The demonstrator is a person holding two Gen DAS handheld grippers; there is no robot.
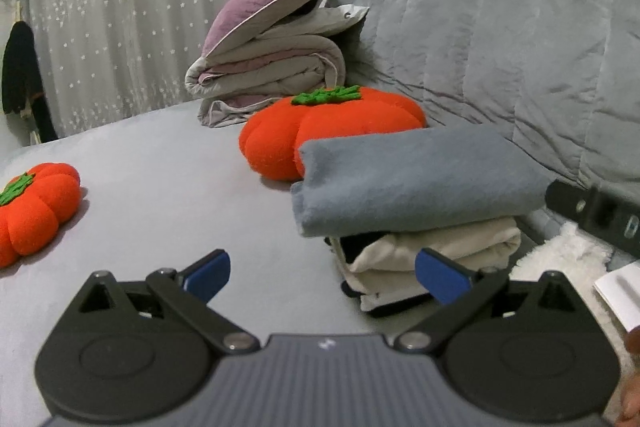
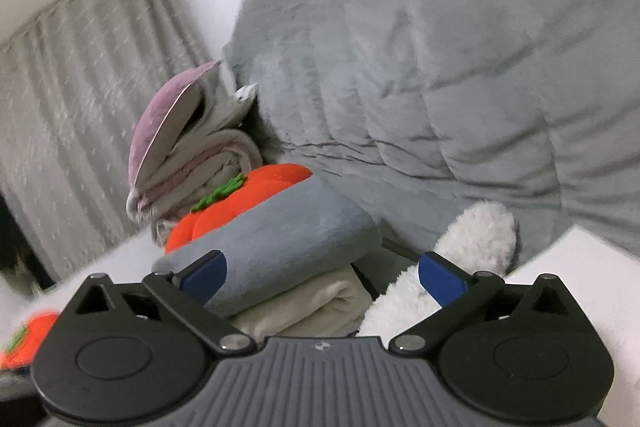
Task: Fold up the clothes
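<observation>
A folded grey fleece garment [image 1: 412,179] lies on top of a stack, over a folded cream garment [image 1: 436,251] and something black beneath. My left gripper [image 1: 322,277] stands open just in front of the stack's lower left corner, nothing between its blue pads. In the right wrist view the same grey fleece [image 2: 288,247] and cream garment [image 2: 320,307] sit directly ahead. My right gripper [image 2: 322,279] is wide open with the stack's near edge between its fingers, the pads not pressing on it. A fluffy white piece [image 2: 468,247] lies by the right finger.
Two orange pumpkin cushions [image 1: 332,131] [image 1: 28,211] lie on the grey bed sheet [image 1: 168,187]. A folded quilt with a purple pillow [image 1: 268,59] is stacked behind. A big grey duvet [image 1: 500,27] rises on the right. The other gripper's black body [image 1: 596,215] and white paper [image 1: 620,291] are at the right edge.
</observation>
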